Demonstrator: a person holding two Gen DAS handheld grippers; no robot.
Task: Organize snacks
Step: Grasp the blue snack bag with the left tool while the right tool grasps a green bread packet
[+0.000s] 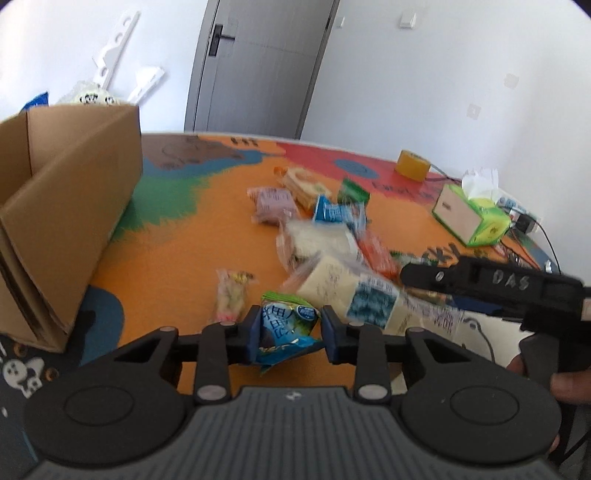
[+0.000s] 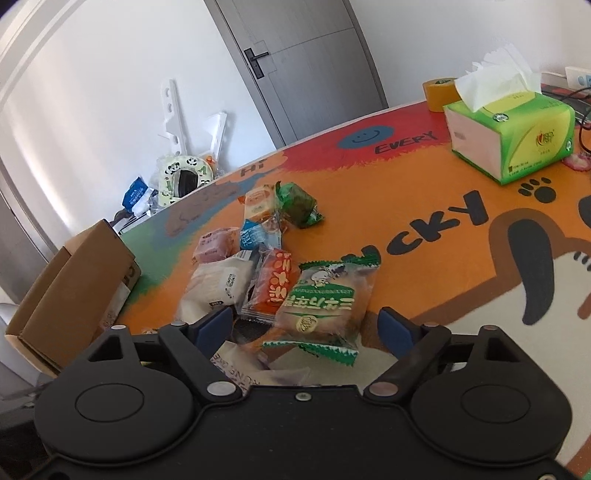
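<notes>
Left hand-held gripper (image 1: 289, 334) is clamped on a blue snack packet (image 1: 286, 326). Right hand-held gripper (image 2: 306, 326) stands apart around the green-edged cake packet (image 2: 322, 302) on the worktop (image 2: 424, 221).

**A white-walled room with a grey door**

Ahead of the hand-held grippers, beyond the far edge of the bench (image 2: 424, 192), stood plain white walls (image 1: 424, 74) and a grey door (image 1: 258, 62) with a dark lever handle (image 2: 255, 61). The bench wore a bright printed cover of orange, red, green and blue, with black lettering and paw prints. White flat pieces (image 2: 173, 110) leaned against the wall to the left of the door, above a heap of bags on the floor. Small white wall plates (image 1: 408, 18) sat to the right of the door. Soft daylight filled the room.
</notes>
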